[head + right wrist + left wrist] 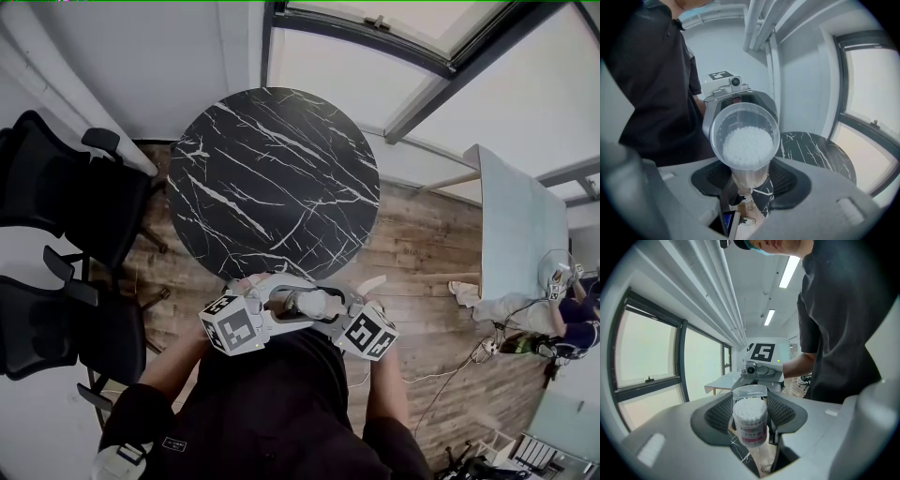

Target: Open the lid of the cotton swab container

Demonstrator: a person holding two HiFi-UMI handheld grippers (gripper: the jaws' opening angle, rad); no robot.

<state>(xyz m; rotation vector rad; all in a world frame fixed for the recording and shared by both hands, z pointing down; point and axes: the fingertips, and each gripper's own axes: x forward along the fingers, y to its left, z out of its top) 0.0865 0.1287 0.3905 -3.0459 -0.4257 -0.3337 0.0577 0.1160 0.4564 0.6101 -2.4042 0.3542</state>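
Cotton swab container [751, 427]: 1 of them, a clear tube packed with white-tipped swabs and wrapped in a pink label. It is held in the air between 2 grippers, in front of the person's chest and over the near edge of 1 round black marble table [272, 178].

The left gripper [750, 439] has its 2 jaws closed against the sides of the tube, with 1 dark ribbed pad on each side of the label. The right gripper [747, 185] faces it head-on from close by. Its 2 jaws are pressed on the 1 clear lid [746, 140], and the swab tips show through that lid as a white disc.

In the left gripper view the lid sits right at the swab end of the tube. Whether it is still seated on the tube or has just come free cannot be told.

In the head view the 2 marker cubes flank the container, and both of the person's forearms reach in from below.

2 black office chairs [75, 192] [66, 328] stand on the wooden floor [422, 244] to the left of the table. The farther chair is near the table's edge.
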